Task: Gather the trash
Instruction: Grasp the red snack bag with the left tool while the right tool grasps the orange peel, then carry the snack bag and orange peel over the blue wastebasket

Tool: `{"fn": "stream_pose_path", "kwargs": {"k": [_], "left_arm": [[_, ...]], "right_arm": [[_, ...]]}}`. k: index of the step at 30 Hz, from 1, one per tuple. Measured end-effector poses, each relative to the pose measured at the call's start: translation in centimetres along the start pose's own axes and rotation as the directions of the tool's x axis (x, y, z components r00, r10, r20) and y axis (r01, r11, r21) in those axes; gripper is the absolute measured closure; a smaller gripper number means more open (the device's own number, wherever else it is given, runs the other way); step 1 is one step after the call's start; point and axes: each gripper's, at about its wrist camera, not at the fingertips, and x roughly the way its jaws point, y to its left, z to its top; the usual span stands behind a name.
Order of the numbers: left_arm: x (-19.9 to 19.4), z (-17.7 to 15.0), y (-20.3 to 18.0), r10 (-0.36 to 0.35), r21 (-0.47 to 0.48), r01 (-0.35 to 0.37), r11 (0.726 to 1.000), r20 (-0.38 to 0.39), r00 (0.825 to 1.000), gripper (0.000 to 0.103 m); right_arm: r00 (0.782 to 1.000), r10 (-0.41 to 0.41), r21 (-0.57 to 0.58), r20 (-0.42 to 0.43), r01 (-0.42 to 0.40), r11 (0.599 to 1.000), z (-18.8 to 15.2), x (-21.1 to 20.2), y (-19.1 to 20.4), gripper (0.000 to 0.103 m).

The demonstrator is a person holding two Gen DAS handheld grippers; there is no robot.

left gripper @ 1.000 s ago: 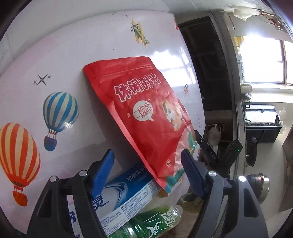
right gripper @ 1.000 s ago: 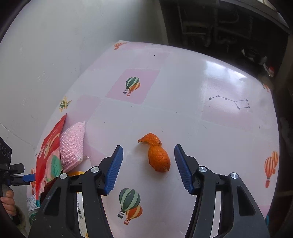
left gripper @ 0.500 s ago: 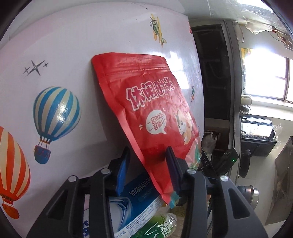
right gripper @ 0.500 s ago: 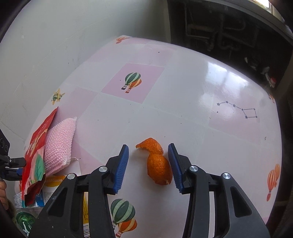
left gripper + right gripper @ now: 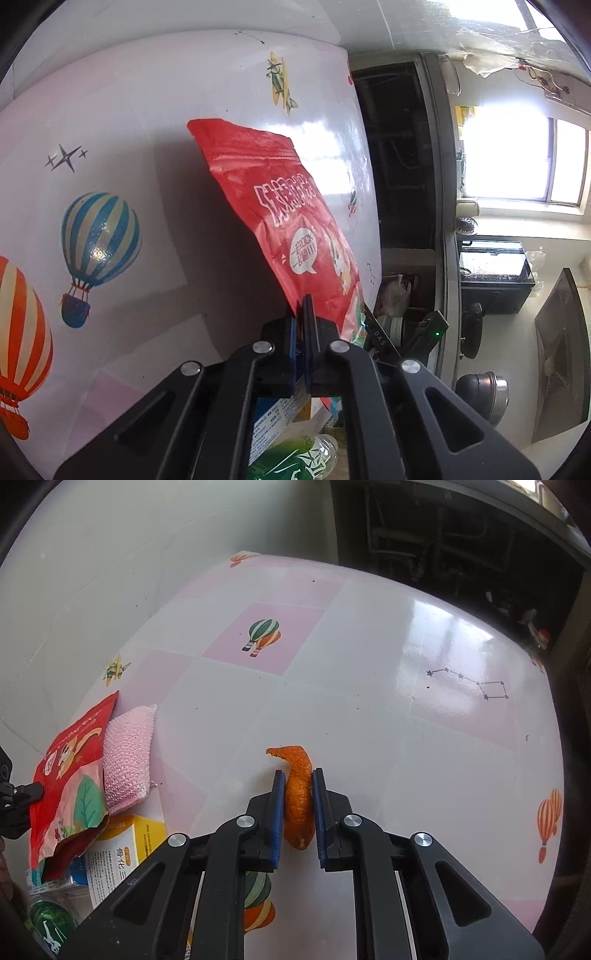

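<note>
Fingers [image 5: 309, 314] of our left gripper [image 5: 301, 317], just closing, pinch the red snack bag [image 5: 280, 206]; our right gripper [image 5: 298, 775], jaws just closing, clamps the orange peel [image 5: 297, 794] on the table [image 5: 369, 720].

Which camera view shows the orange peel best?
The right wrist view. There the orange peel lies on the table, pressed between the blue pads of the right hand-held gripper, with its curled tip clear. The left wrist view does not show the peel at all.
</note>
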Motion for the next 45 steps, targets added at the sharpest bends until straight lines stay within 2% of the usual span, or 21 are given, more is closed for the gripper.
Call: {"fn": "stream_pose_path", "kwargs": {"k": [7,15,23,29,34,38,41,45], "left_arm": [[-0.8,-0.1,-1.4,-0.058,0.049,0.057,0.997,0.024,0.998,0.103],[-2.0,-0.7,-3.6,-0.147,0.105,0.141,0.984,0.045,0.988,0.103],[-3.0,-2.3,-5.9,-0.232,0.157,0.223,0.962,0.042,0.972,0.103],[-3.5,-4.3,-8.1,-0.258,0.224,0.248,0.942,0.014,0.966,0.103],[-2.7,-6.9,-11.2,-0.263,0.298,0.264,0.917,-0.044,0.964,0.103],[-0.5,-9.7,-14.3,-0.242,0.369,0.272,0.889,-0.126,0.962,0.103],[2.0,-12.3,-16.9,-0.222,0.422,0.288,0.860,-0.199,0.955,0.103],[6.1,-16.0,-20.3,-0.172,0.489,0.302,0.818,-0.294,0.940,0.103]], "right_arm": [[0.999,0.034,0.064,0.009,-0.034,0.997,-0.2,-0.4,-0.7,0.093],[0.997,0.053,0.124,0.050,-0.059,0.991,-0.6,-2.9,-1.6,0.094],[0.993,0.054,0.166,0.105,-0.071,0.984,-1.9,-7.0,-2.2,0.094],[0.984,0.054,0.209,0.168,-0.089,0.974,-3.7,-11.3,-3.5,0.094],[0.974,0.023,0.272,0.227,-0.086,0.958,-6.9,-15.7,-5.5,0.094],[0.963,-0.029,0.365,0.267,-0.073,0.928,-11.0,-19.6,-8.3,0.094],[0.956,-0.075,0.453,0.284,-0.065,0.889,-14.9,-22.3,-10.6,0.094],[0.948,-0.133,0.577,0.290,-0.063,0.814,-20.7,-25.4,-14.0,0.094]]}}
